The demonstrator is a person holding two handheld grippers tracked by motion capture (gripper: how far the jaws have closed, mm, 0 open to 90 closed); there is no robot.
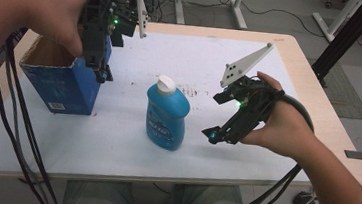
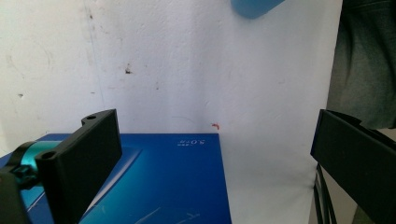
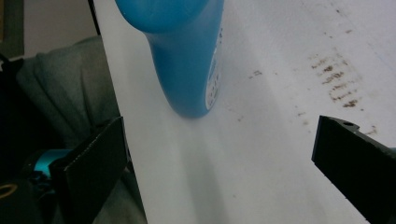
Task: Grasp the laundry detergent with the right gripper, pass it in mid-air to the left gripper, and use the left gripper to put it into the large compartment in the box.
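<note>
Blue bottle (image 1: pixel 167 115) upright on the desk (image 1: pixel 302 68), just right of the blue box (image 1: pixel 62 83), right gripper (image 1: pixel 212 133) near its base, jaws spread, bottle ahead of them, left gripper (image 1: pixel 102 76) above the box, jaws spread.

A wooden table (image 1: pixel 316 90) carries a white sheet (image 1: pixel 114 146), a blue box (image 1: pixel 65 88) and a blue bottle (image 1: pixel 166 118).

A blue bottle (image 1: pixel 167 116) with a white cap stands upright at the middle of the worktop. To its left stands an open-topped blue carton (image 1: pixel 63 79), well apart.
</note>
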